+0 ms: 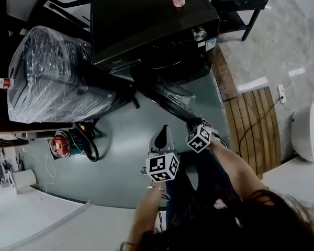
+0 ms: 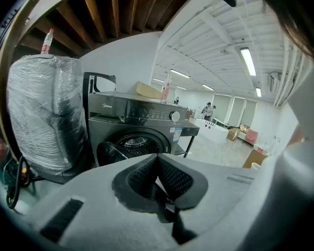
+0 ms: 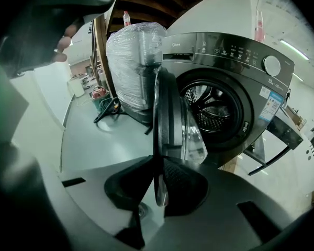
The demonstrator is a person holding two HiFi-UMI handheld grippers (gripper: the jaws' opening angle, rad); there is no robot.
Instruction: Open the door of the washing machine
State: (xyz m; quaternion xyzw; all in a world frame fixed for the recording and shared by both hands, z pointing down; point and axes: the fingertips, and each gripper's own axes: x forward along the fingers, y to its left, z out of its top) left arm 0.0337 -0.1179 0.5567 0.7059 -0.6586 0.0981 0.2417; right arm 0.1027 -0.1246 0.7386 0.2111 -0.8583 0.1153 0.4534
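Right hand-held gripper (image 3: 158,184) is clamped on the rim of the door (image 3: 170,119), pads pinching its edge. The door stands wide open, edge-on to that gripper and hinged at the left of the washing machine (image 1: 152,25), so the drum (image 3: 214,106) is bare. The left hand-held gripper (image 2: 158,163) is in front of the machine with its jaws together on nothing. The plastic-wrapped appliance (image 1: 47,77) is just beside the machine's left side.
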